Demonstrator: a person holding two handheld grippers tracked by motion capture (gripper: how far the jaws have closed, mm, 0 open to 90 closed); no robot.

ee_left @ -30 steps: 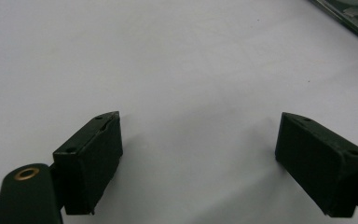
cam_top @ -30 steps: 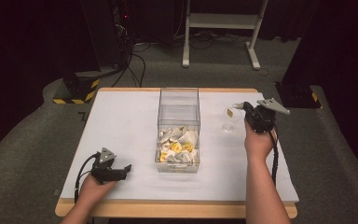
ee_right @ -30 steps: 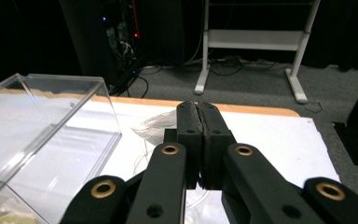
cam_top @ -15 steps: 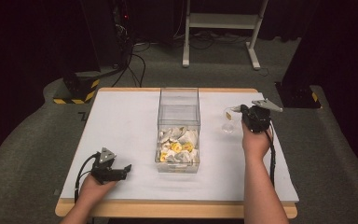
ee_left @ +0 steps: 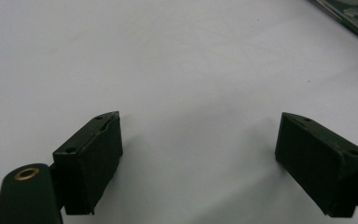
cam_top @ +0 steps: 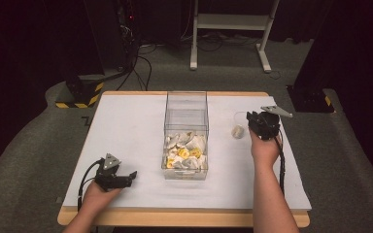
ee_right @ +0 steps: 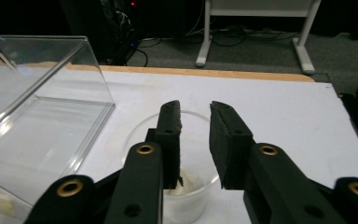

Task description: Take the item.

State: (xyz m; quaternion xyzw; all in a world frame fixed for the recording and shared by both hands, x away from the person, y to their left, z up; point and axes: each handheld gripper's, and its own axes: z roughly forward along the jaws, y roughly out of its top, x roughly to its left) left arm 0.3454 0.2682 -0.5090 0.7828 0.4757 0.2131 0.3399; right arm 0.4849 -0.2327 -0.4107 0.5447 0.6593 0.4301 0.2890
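A person's two forearms reached in from the near edge of a white-covered table (cam_top: 126,126). The left hand (cam_top: 94,194) lay low near the front left corner, holding the left gripper (cam_top: 132,175) level and pointed toward a tall clear box (cam_top: 186,109) at the table's middle. The right arm stretched farther forward, its hand (cam_top: 263,148) raising the right gripper (cam_top: 248,118) just beside a small clear cup (cam_top: 237,131) to the right of the box.

The high view showed white and yellow pieces (cam_top: 184,154) heaped in the box's near end. The right gripper view (ee_right: 195,122) showed the cup (ee_right: 186,196) under its jaws, with something pale inside.

The left gripper's (ee_left: 198,140) jaws stood wide apart over bare table, holding nothing. The right jaws were a narrow gap apart above the cup, gripping nothing.
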